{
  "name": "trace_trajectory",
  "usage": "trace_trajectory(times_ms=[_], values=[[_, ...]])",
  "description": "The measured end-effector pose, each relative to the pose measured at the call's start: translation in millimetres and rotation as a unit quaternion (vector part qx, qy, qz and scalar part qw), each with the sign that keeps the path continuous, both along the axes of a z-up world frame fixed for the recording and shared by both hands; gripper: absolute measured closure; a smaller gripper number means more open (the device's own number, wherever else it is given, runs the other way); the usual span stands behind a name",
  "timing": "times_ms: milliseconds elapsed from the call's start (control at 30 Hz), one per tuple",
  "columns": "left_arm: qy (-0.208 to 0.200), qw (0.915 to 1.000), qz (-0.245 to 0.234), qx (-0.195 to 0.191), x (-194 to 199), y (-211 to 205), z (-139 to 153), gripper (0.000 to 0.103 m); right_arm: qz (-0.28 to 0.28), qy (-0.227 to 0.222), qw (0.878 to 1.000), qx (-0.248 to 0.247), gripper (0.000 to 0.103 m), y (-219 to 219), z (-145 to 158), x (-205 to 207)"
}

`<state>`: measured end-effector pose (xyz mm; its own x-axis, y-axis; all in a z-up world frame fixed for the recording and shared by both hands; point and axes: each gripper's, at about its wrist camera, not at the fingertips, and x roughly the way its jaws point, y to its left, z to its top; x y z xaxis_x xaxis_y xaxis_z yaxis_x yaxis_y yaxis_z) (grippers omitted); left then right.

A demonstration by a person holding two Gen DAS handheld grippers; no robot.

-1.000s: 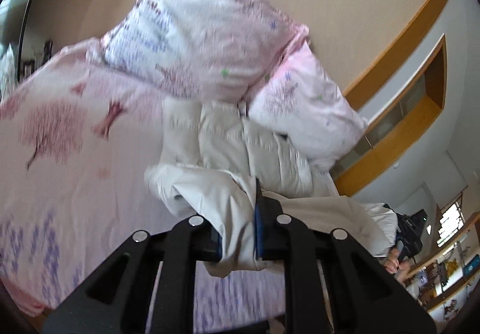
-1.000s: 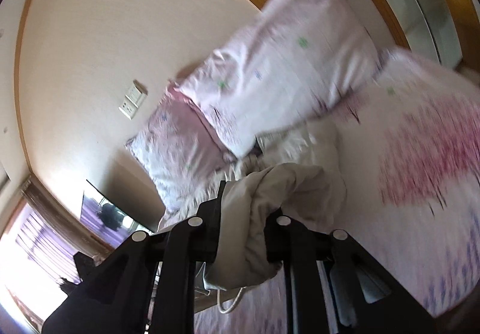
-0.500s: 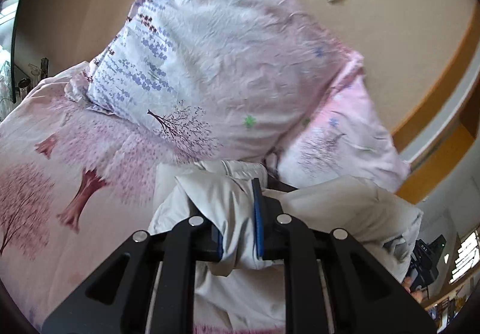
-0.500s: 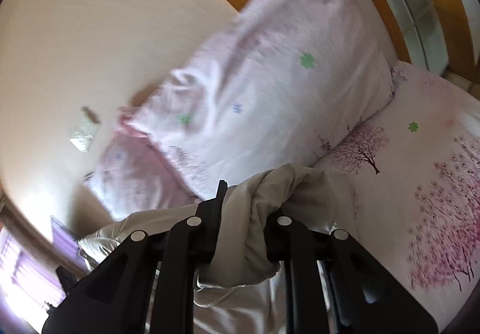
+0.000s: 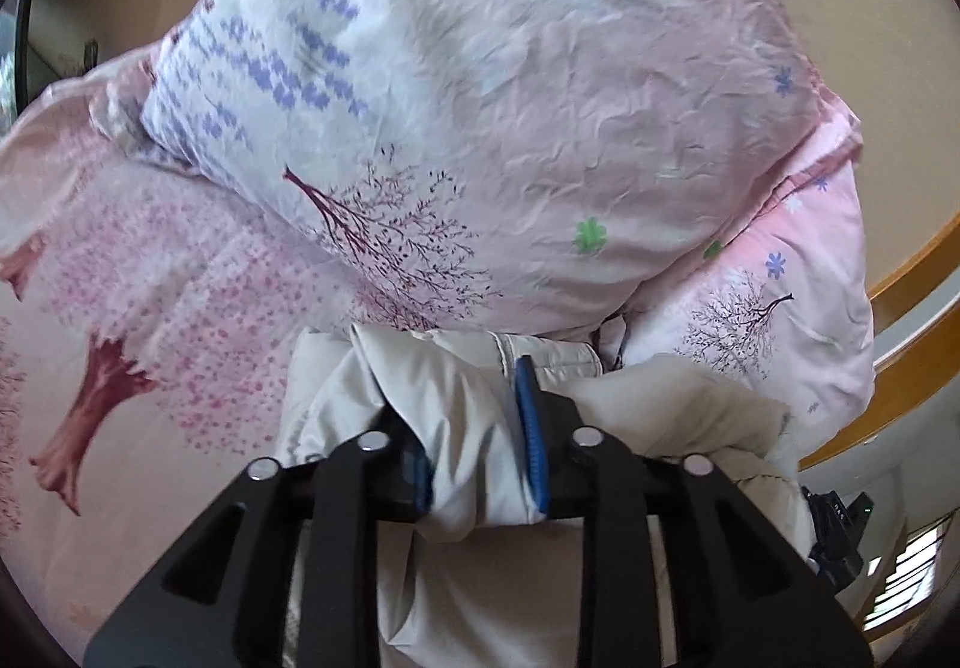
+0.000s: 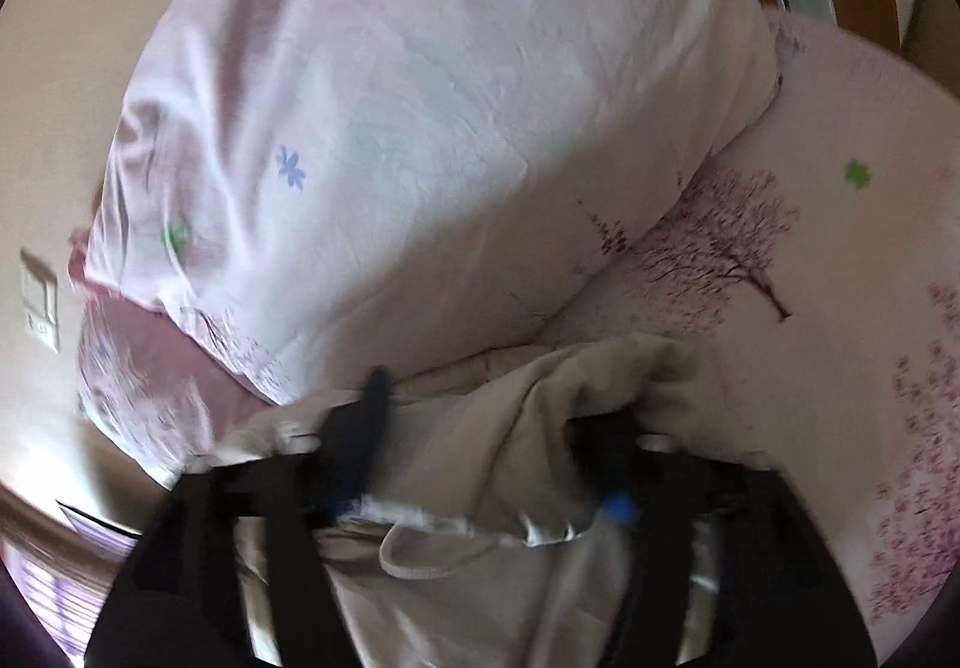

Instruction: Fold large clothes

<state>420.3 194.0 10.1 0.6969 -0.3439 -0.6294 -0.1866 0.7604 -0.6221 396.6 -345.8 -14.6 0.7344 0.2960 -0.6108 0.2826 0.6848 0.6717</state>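
A: At the head of the bed (image 5: 180,308), against the pillows (image 5: 510,128), a pale beige padded garment (image 5: 468,416) is seen, bunched in layers. Where is it held?

B: A thick fold of it is pinched in the left gripper (image 5: 474,464); cloth fills the gap between the blue pads. In the right wrist view another edge of the garment (image 6: 480,428) is draped through the right gripper (image 6: 480,458), though that picture is blurred. Its jaws stand wider, and whether the cloth is clamped or merely resting there cannot be told.

A: Why would two edges be carried so near the pillows?

B: It is judged that the lower part is being brought over the upper part, so that hem is laid toward collar. Two grips would be needed to keep a wide, puffy layer level.

A: What remains?

B: The fold is judged unfinished: the cloth is bunched, not flat. A loose loop (image 6: 432,554) is seen hanging below the right gripper and could be caught.
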Motion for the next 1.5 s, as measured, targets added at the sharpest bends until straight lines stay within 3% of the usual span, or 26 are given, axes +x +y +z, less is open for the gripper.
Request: trace_trajectory(times_ms=[67, 233, 300, 367, 500, 600, 667, 767, 867, 933, 1067, 1300, 1433, 1500], values=[[0.008, 0.9997, -0.006, -0.023, 5.5, 2.4, -4.5, 0.060, -0.004, -0.004, 0.999, 0.033, 0.014, -5.0, -0.9, 4.5], [0.014, 0.9959, -0.002, -0.089, 14.4, 16.0, -12.7, 0.036, -0.017, -0.012, 0.997, 0.079, 0.011, -18.5, -2.9, 9.0], [0.011, 0.9943, 0.005, -0.106, 14.0, 22.2, -12.7, 0.027, -0.024, -0.023, 0.998, 0.062, 0.011, -23.3, 3.8, 4.0], [-0.004, 0.9940, 0.013, -0.109, 8.6, 29.0, -5.7, 0.024, -0.025, -0.042, 0.999, 0.013, 0.011, -22.1, 17.5, -5.5], [-0.034, 0.9976, 0.018, -0.057, -8.8, 32.6, 19.6, 0.022, 0.042, -0.081, 0.990, -0.107, 0.027, 7.4, 48.8, -31.3], [-0.063, 0.9970, -0.038, 0.022, -28.4, 2.9, 40.7, 0.023, 0.138, -0.085, 0.972, -0.172, 0.040, 52.5, 59.0, -48.0], [-0.076, 0.9912, -0.082, 0.071, -39.5, -22.7, 46.6, 0.023, 0.194, -0.080, 0.953, -0.219, 0.045, 82.8, 60.8, -59.5], [-0.077, 0.9750, -0.157, 0.137, -51.7, -66.8, 43.8, 0.023, 0.249, -0.071, 0.925, -0.278, 0.047, 120.2, 55.9, -68.5], [-0.063, 0.9587, -0.177, 0.214, -47.1, -97.3, 32.8, 0.023, 0.266, -0.039, 0.903, -0.335, 0.047, 144.0, 46.7, -60.2], [-0.041, 0.9543, -0.171, 0.241, -32.7, -107.0, 22.0, 0.023, 0.253, 0.000, 0.897, -0.362, 0.047, 147.2, 34.1, -44.6], [-0.004, 0.9576, -0.150, 0.246, -7.0, -105.7, 6.3, 0.024, 0.240, 0.080, 0.894, -0.370, 0.047, 148.3, 7.7, -7.2], [0.048, 0.9590, -0.114, 0.255, 32.2, -107.8, -8.0, 0.025, 0.225, 0.164, 0.891, -0.359, 0.045, 149.3, -8.8, 40.6], [0.047, 0.9631, -0.119, 0.237, 24.3, -105.0, -4.8, 0.029, 0.227, 0.159, 0.891, -0.361, 0.045, 148.6, -3.8, 34.5], [0.024, 0.9684, -0.127, 0.213, 4.4, -92.6, 2.6, 0.030, 0.226, 0.119, 0.900, -0.353, 0.045, 140.2, 10.7, 15.7]])
